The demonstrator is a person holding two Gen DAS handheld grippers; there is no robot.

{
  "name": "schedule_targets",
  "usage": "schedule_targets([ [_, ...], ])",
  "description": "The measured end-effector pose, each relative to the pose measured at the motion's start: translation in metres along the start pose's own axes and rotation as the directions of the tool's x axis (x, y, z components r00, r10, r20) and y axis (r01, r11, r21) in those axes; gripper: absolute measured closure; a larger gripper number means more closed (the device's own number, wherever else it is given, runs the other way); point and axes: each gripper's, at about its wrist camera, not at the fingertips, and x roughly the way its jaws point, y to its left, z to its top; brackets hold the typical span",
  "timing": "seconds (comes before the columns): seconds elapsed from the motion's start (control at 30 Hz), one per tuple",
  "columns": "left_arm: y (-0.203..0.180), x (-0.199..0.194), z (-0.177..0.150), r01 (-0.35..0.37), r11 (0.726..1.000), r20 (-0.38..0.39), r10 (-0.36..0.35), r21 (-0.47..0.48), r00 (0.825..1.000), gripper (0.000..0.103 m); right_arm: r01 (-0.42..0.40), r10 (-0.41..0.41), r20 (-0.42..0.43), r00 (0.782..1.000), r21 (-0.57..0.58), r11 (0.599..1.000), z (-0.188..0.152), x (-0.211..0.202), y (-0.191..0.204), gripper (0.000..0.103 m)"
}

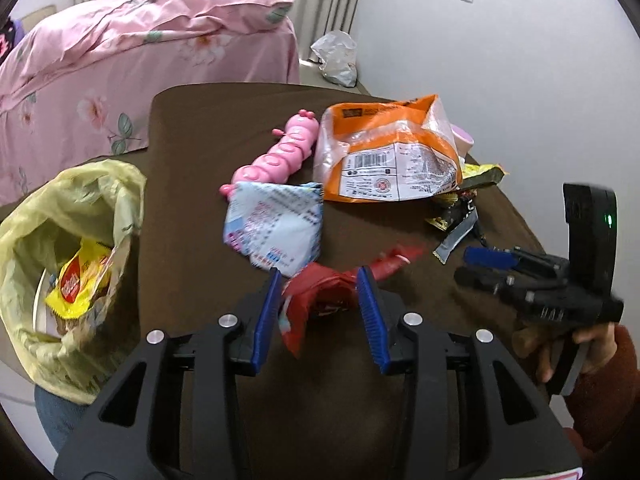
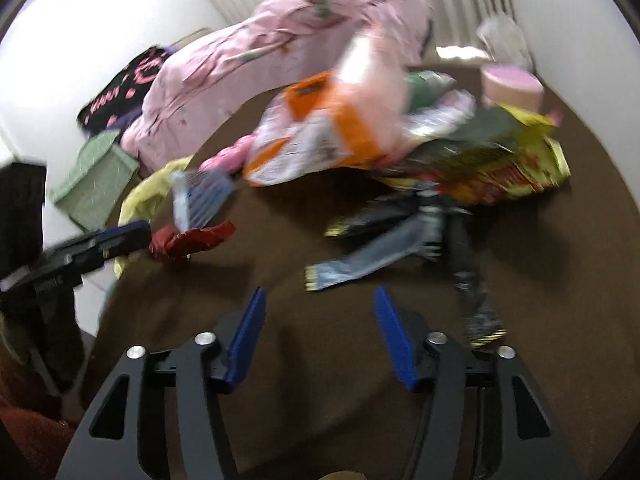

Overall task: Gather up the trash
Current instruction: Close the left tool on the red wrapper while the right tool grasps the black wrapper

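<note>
A crumpled red wrapper (image 1: 320, 292) sits between the blue pads of my left gripper (image 1: 319, 278), which is shut on it just above the brown table (image 1: 192, 168). In the right wrist view the same red wrapper (image 2: 192, 240) sticks out past my left gripper (image 2: 146, 236). A pale yellow trash bag (image 1: 72, 240) hangs open at the table's left edge with a yellow wrapper (image 1: 80, 280) inside. My right gripper (image 2: 320, 292) is open and empty, low over bare table short of a silver wrapper (image 2: 376, 256). From the left wrist, the right gripper (image 1: 466, 266) shows at the right.
An orange-and-white bag (image 1: 384, 152), a blue-and-white packet (image 1: 276, 228), a pink caterpillar toy (image 1: 280, 152), black and yellow wrappers (image 2: 512, 168) and a pink cup (image 2: 512, 84) lie on the table. A pink-covered bed (image 1: 120, 60) stands behind. A person's hand (image 1: 560, 344) holds the right gripper.
</note>
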Motion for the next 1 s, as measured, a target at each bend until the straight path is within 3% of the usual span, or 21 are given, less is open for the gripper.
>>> schedule_targets([
  [0.1,0.007,-0.007,-0.003,0.004,1.000,0.023,-0.003,-0.009,1.000,0.064,0.040,-0.042,-0.017,0.999,-0.080,0.996,-0.006,0.001,0.015,0.047],
  [0.23,0.012,-0.013,-0.004,0.009,0.999,0.052,-0.007,-0.039,0.999,0.063,0.051,-0.052,-0.011,0.999,-0.054,0.997,-0.015,-0.006,0.015,0.046],
  [0.33,0.017,-0.018,-0.006,0.002,0.999,0.067,0.002,-0.053,0.998,0.062,0.078,-0.083,-0.056,0.995,-0.088,0.993,-0.011,-0.013,0.013,0.047],
  [0.4,0.019,-0.021,-0.007,-0.001,0.998,0.076,0.006,-0.056,0.997,0.062,0.208,-0.204,0.057,0.977,-0.098,0.973,-0.007,-0.029,0.008,0.047],
  [0.47,0.021,-0.023,-0.007,-0.010,0.998,0.081,0.014,-0.057,0.997,0.061,0.283,-0.272,0.128,0.954,-0.071,0.957,0.000,-0.040,-0.001,0.047],
  [0.6,0.026,-0.025,-0.008,-0.022,0.997,0.084,0.028,-0.069,0.996,0.061,0.242,-0.243,0.157,0.957,0.024,0.970,0.023,-0.042,-0.035,0.047],
  [0.73,0.032,-0.033,-0.009,-0.037,0.996,0.100,0.045,-0.086,0.994,0.061,0.218,-0.226,0.086,0.970,0.088,0.972,0.029,-0.021,-0.054,0.047],
  [0.87,0.042,-0.040,-0.011,-0.061,0.993,0.112,0.072,-0.105,0.991,0.058,0.126,-0.128,0.030,0.991,0.076,0.989,0.014,-0.007,-0.040,0.047],
  [1.0,0.052,-0.042,-0.012,-0.070,0.989,0.115,0.085,-0.134,0.990,0.057,-0.036,0.036,0.018,0.999,0.007,0.999,-0.002,-0.014,-0.012,0.047],
])
